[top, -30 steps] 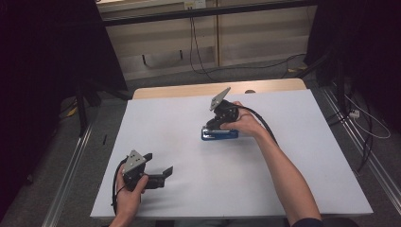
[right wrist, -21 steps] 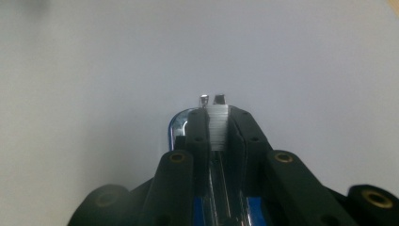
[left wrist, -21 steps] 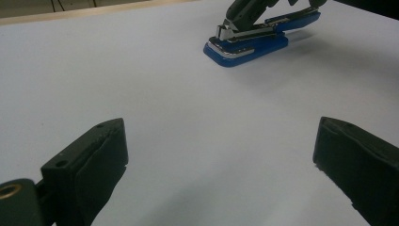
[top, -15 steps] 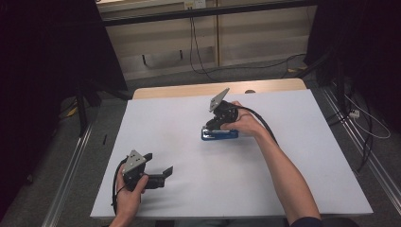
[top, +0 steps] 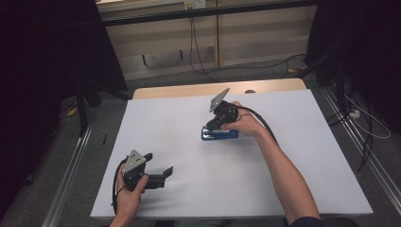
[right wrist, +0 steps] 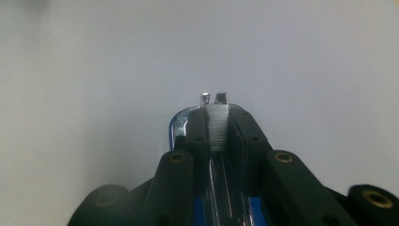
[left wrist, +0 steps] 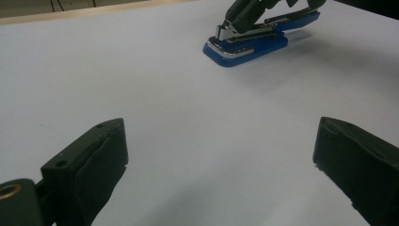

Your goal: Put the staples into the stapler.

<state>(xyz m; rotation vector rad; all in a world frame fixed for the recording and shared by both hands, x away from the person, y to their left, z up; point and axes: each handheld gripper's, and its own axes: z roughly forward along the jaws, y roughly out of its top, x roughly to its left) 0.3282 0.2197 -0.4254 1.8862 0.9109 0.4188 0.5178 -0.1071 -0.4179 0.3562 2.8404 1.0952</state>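
A blue stapler [top: 221, 135] with chrome trim lies flat near the middle of the white table [top: 307, 170]. My right gripper [top: 211, 126] comes down on it from the right, and its jaws are shut on the stapler's metal staple rail. In the right gripper view the right gripper [right wrist: 218, 134] pinches that silver rail, with the stapler's chrome nose [right wrist: 178, 126] just ahead. My left gripper [top: 160, 163] rests open and empty near the front left of the table. The left gripper view looks across the table between the wide jaws of the left gripper [left wrist: 221, 155] at the stapler [left wrist: 244, 47] and the right gripper [left wrist: 244, 13].
A bare wooden strip [top: 189, 90] edges the far side of the table. Metal rails [top: 71, 175] run along the floor on both sides. Cables [top: 364, 127] lie on the floor at the right, and a low wall panel [top: 246, 38] stands behind.
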